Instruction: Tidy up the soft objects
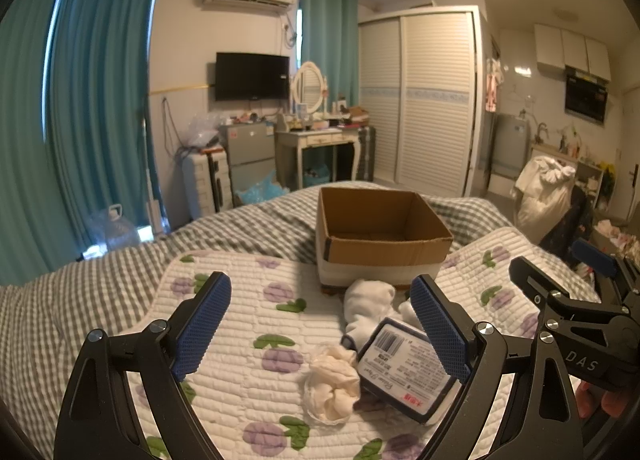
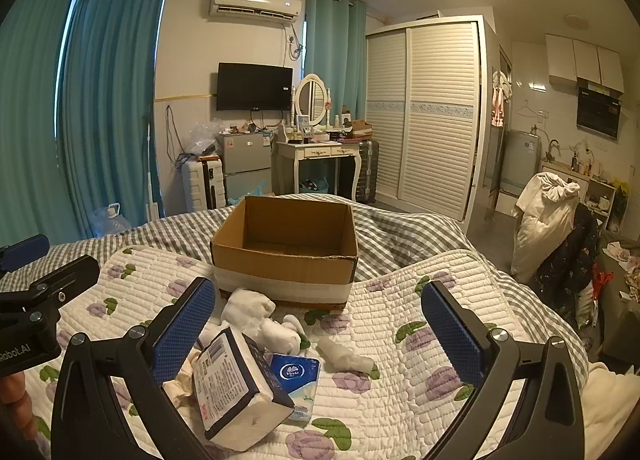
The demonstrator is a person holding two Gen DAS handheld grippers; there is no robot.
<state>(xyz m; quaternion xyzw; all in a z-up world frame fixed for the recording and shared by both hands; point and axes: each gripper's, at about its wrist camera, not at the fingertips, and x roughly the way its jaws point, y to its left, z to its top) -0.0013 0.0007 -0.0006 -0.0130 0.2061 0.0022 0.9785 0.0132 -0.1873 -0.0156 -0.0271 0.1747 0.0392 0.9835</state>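
An open, empty cardboard box (image 1: 380, 236) (image 2: 286, 248) stands on the quilted floral bed cover. In front of it lie white rolled socks (image 1: 366, 310) (image 2: 260, 318), a crumpled cream cloth (image 1: 332, 384), a navy-edged tissue pack (image 1: 404, 372) (image 2: 236, 384), a blue Vinda tissue pack (image 2: 298, 384) and a small white roll (image 2: 346, 354). My left gripper (image 1: 320, 320) is open and empty above the cloth and tissue pack. My right gripper (image 2: 316, 324) is open and empty above the pile; it also shows at the right edge of the left wrist view (image 1: 572, 300).
The grey checked blanket (image 1: 100, 280) covers the bed beyond the quilt (image 2: 420, 380). Behind stand a dressing table (image 2: 316, 156), a small fridge (image 2: 244, 164), a wardrobe (image 2: 424, 116) and a chair heaped with clothes (image 2: 548, 216) to the right.
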